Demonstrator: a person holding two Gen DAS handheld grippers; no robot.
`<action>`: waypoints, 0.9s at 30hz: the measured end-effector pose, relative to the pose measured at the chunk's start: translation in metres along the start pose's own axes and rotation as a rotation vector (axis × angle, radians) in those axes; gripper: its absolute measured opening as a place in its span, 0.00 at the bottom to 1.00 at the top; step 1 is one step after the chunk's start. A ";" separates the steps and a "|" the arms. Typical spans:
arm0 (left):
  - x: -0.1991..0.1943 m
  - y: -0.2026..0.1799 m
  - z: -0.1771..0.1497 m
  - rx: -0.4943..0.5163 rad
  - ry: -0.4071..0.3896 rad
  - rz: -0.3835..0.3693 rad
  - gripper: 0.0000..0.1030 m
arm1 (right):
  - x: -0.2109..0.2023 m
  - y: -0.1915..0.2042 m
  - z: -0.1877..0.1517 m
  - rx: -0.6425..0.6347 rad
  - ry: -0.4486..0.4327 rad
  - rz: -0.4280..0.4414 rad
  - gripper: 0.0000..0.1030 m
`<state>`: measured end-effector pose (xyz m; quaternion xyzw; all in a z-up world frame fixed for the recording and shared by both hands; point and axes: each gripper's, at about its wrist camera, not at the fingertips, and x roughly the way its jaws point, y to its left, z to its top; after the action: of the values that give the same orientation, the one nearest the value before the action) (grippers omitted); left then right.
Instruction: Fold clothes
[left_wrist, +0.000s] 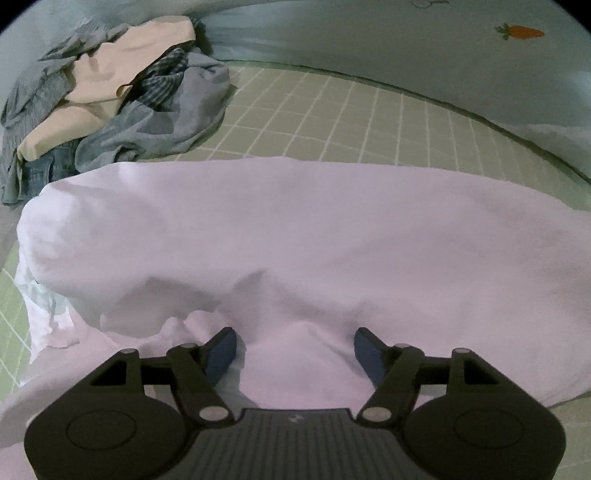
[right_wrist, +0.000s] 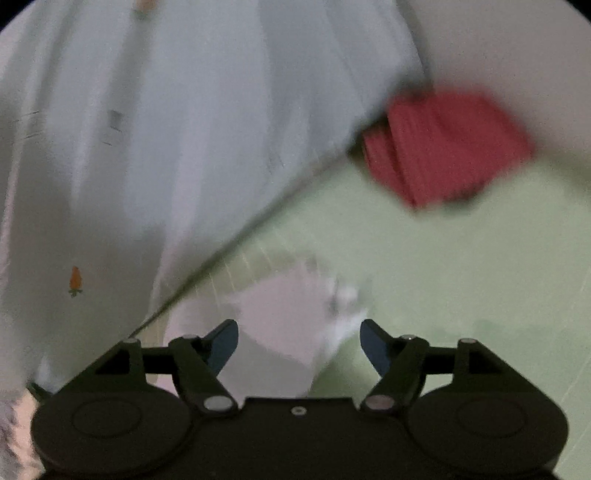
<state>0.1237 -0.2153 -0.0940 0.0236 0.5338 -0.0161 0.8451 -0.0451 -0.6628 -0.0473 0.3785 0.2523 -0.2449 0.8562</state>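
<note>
Left tongs (left_wrist: 295, 345) are sitting wide apart over one pale pink garment (left_wrist: 295, 236), a ridge of it rising between the pads but nothing pinched. Right tongs (right_wrist: 299, 341) are gaping too, released, hovering over a blurry pink corner of cloth (right_wrist: 280, 306) at 12 o'clock. One heap of unfolded clothes (left_wrist: 110, 107) is lying at 10 o'clock, one red folded piece (right_wrist: 447, 147) at 1 o'clock, all on the green grid mat (left_wrist: 332, 122).
</note>
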 end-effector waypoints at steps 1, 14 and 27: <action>0.001 0.000 0.000 0.002 -0.001 0.000 0.70 | 0.013 -0.006 -0.003 0.053 0.044 0.017 0.72; 0.006 0.005 -0.002 -0.027 0.001 -0.023 0.73 | 0.079 0.024 0.027 0.057 0.144 0.002 0.02; 0.010 0.017 0.002 -0.114 -0.018 -0.097 0.79 | 0.019 0.190 0.159 -0.291 -0.214 0.461 0.01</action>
<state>0.1306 -0.1982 -0.1017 -0.0507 0.5267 -0.0268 0.8481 0.1245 -0.6772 0.1344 0.2710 0.1003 -0.0435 0.9564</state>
